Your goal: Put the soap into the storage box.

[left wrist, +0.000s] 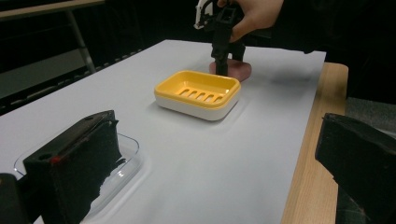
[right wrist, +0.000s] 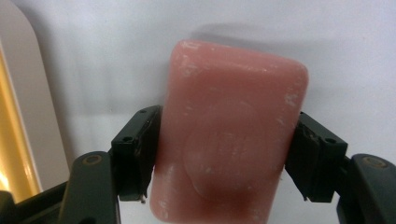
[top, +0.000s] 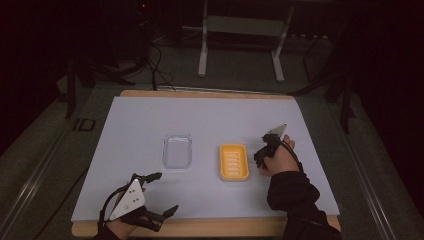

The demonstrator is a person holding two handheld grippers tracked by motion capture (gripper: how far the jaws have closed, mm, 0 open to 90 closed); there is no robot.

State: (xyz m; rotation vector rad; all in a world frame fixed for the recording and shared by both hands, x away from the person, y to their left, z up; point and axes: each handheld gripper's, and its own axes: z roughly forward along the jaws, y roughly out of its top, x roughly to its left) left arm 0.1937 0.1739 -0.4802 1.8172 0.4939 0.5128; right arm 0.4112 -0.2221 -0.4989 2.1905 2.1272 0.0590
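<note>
My high view looks forward and down over the whole white sheet [top: 150,120]. My left gripper view sits low at its near-left corner, facing across to the yellow soap dish [left wrist: 198,93], also seen from above [top: 233,162]. My right gripper view looks straight down, very close, on a pink soap bar [right wrist: 229,135].

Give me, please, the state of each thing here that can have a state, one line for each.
Pink soap bar: lying on the white sheet, clamped by the right gripper.
Yellow soap dish: upright, empty.
Clear lid: off the dish, lying apart.
Left gripper: open, holding nothing.
</note>
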